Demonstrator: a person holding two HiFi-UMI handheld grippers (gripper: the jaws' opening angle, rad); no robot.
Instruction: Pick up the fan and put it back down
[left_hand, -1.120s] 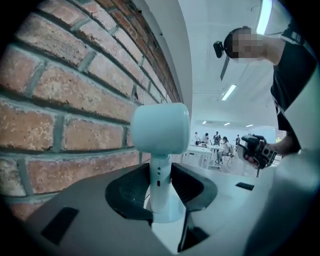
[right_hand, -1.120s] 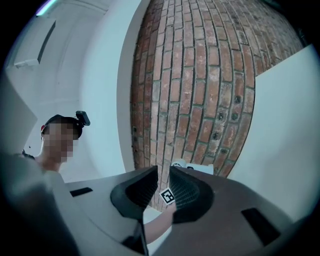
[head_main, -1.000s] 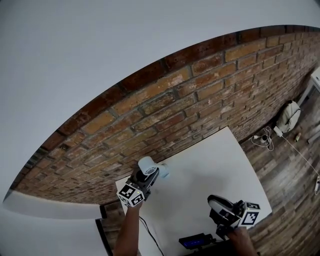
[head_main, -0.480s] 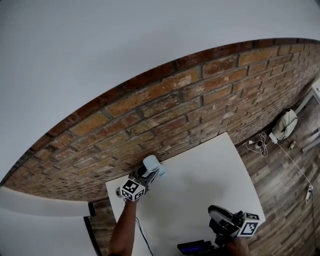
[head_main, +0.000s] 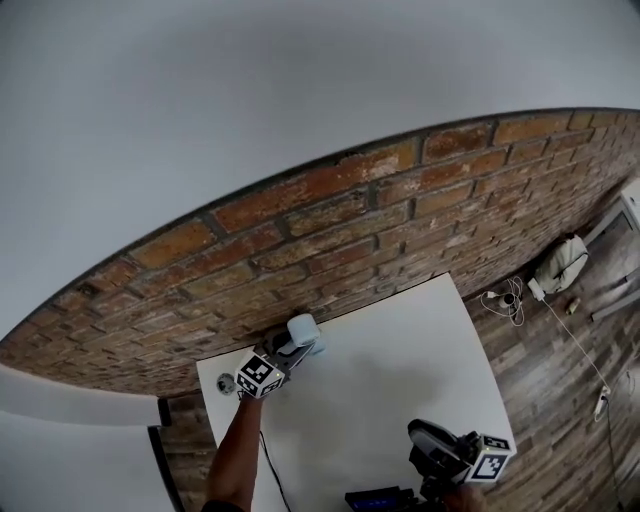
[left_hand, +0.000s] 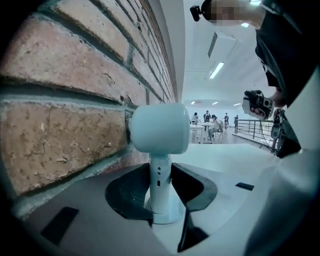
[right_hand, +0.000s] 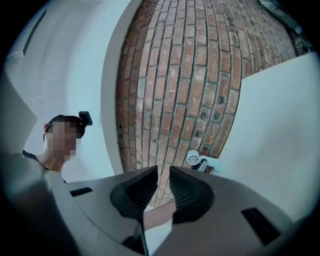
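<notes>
Small pale fan (left_hand: 160, 132) upright at the wall-side edge of the white table (head_main: 400, 350), base on or just above it, beside the brick wall (head_main: 350, 230). Clamped on the thin stem by the half-closed left gripper (head_main: 290, 347), likely to hold it vertical for setting down. Well apart, the right gripper (right_hand: 162, 184): slightly parted, empty.

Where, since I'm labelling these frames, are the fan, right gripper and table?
fan (left_hand: 160, 129), left gripper view, on its rounded head.
right gripper (right_hand: 163, 175), right gripper view, between its jaw tips.
table (head_main: 400, 340), head view, bare top.
</notes>
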